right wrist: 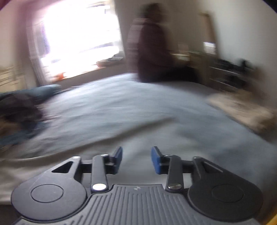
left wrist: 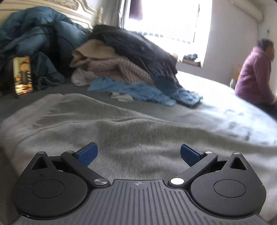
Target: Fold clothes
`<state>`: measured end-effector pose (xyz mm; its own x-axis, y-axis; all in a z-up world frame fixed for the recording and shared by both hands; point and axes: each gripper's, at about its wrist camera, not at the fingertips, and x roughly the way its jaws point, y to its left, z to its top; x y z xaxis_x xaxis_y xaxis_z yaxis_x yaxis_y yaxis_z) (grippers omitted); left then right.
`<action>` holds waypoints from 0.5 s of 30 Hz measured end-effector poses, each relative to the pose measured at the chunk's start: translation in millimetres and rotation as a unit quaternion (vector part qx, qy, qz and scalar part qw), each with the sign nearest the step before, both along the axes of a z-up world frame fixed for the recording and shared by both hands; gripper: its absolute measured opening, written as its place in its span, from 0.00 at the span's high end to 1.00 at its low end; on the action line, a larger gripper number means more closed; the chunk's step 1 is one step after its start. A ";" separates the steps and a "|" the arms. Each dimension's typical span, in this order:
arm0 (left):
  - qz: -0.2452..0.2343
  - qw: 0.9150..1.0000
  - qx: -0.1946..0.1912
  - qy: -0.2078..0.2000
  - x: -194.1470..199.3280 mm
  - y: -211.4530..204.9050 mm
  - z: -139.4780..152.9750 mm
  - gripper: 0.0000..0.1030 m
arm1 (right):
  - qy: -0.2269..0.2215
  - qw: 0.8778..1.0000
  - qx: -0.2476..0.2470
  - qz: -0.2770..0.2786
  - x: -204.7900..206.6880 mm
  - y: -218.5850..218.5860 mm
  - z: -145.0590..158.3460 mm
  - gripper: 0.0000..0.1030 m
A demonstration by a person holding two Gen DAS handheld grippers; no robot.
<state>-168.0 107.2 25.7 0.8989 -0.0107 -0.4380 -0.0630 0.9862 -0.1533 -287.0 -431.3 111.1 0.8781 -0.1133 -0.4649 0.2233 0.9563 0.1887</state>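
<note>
- left gripper (left wrist: 139, 153): jaws spread wide, nothing between the blue pads (left wrist: 88, 153); hovers low over a grey fleece garment (left wrist: 121, 128).
- grey fleece garment: spread flat on the bed (left wrist: 216, 97), fills the near half of the left wrist view, a few soft creases, a straight seam or fold line running across it.
- right gripper (right wrist: 136, 160): jaws partly apart with a narrow gap, empty; pale fabric lies under them but the pads do not touch it.
- right wrist view is heavily motion-blurred; what the pale fabric under the gripper is, I cannot tell.
- clothes pile (left wrist: 128, 69): unfolded heap beyond the grey garment, dark item on top, beige and pink knit in the middle, light blue cloth at the bottom spilling onto the bed.
- blue duvet (left wrist: 34, 38): bunched against the white headboard (left wrist: 52, 7), left of the pile.
- phone (left wrist: 22, 76): propped upright, screen lit, at the far left in front of the duvet.
- person (left wrist: 254, 72): purple hooded jacket, sitting at the far edge of the bed, near the bright window (left wrist: 169, 19).
- tan cloth (right wrist: 242, 110): lies at the right edge of the bed, too blurred to identify further.
</note>
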 end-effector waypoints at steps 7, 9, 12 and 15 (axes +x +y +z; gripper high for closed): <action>0.055 0.997 -0.049 -0.023 -47.5 33.4 5.6 0.00 | 0.025 0.972 0.026 0.231 97.6 160.6 6.3 0.58; 0.075 0.994 -0.078 -0.022 -52.1 51.6 3.3 0.00 | 0.036 0.957 0.033 0.285 121.3 203.6 2.3 0.58; 0.100 0.987 -0.128 -0.014 -53.4 81.1 -1.4 0.00 | 0.056 0.933 0.045 0.352 144.6 266.8 -2.8 0.58; 0.107 0.980 -0.170 -0.011 -48.8 104.4 -8.8 0.01 | 0.079 0.914 0.049 0.396 175.1 322.9 -6.3 0.58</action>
